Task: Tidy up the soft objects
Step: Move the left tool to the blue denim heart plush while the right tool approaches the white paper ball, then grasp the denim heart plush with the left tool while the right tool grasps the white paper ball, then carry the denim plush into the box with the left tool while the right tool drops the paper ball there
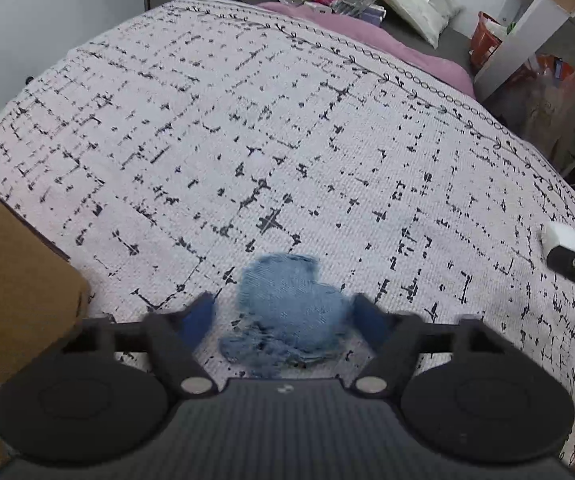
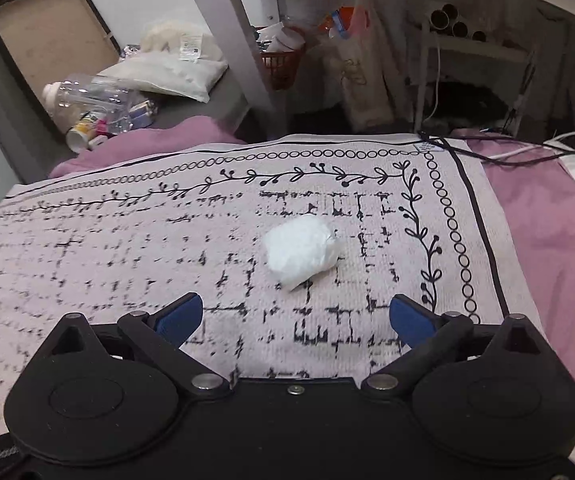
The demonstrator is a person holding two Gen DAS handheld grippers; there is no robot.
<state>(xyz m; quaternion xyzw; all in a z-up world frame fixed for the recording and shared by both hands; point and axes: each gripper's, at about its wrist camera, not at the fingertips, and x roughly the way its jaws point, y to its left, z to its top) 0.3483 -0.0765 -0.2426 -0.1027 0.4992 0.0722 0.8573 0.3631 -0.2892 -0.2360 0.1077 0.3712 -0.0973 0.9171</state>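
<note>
The left gripper point(image 1: 283, 316) has its 2 blue-padded fingers point(image 1: 201, 316) spread wide, and a frayed piece of blue denim cloth point(image 1: 287, 308) lies on the mat between them. Whether either pad touches the cloth cannot be told; the jaws are not closed on it. The cloth rests crumpled on the white mat with black dashed pattern point(image 1: 247, 140), at its near edge in this view. Just left of the gripper stands a brown cardboard box point(image 1: 11, 304), its corner close to the left finger. At the far right of the left wrist view, the tip of the other gripper shows with a white lump beside it.

The right gripper point(image 2: 295, 318) is also wide open and holds nothing. Ahead of it, well clear of both fingers point(image 2: 409, 318), a white crumpled ball point(image 2: 301, 252) sits on the mat point(image 2: 127, 240), near the corner with the leaf-and-circle border. The mat lies over a pink bedcover point(image 2: 547, 220). Beyond the bed are a white pillow point(image 2: 167, 72), a clear plastic bottle point(image 2: 87, 96) and a red basket point(image 2: 283, 64) under a table.
</note>
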